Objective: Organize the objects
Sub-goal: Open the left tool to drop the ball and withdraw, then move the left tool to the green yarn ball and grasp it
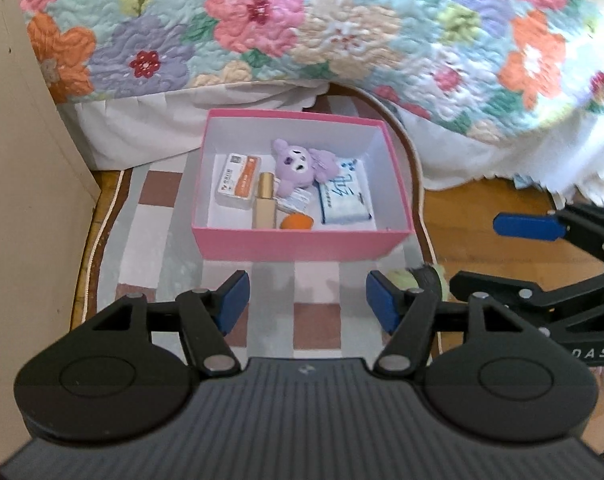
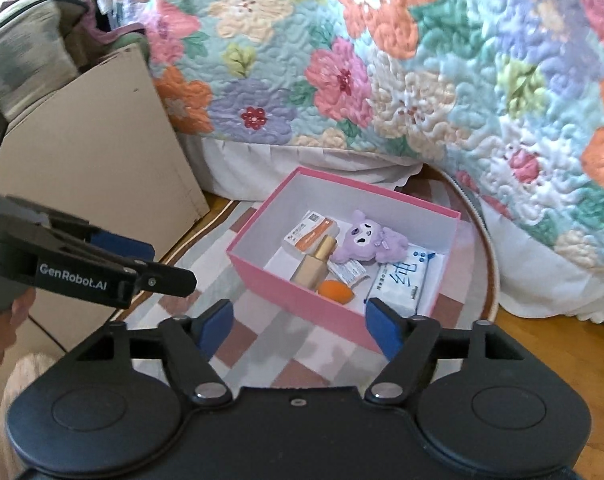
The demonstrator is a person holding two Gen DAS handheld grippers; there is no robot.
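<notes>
Your upper frame: floral quilt (image 1: 321, 28) draped over the bed. Checked rug (image 1: 158, 248) below, wood floor (image 1: 473, 220) right, beige cabinet (image 1: 18, 184) left.

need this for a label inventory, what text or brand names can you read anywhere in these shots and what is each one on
"GenRobot.AI": on the side of the left gripper.
"DAS": end of a cut-off word on the right gripper.
Large blue character, looks like "纯": on the tissue pack; its smaller print is too blurred.
Orange and white carton: print too small to read.
Small packet: unreadable.
</notes>
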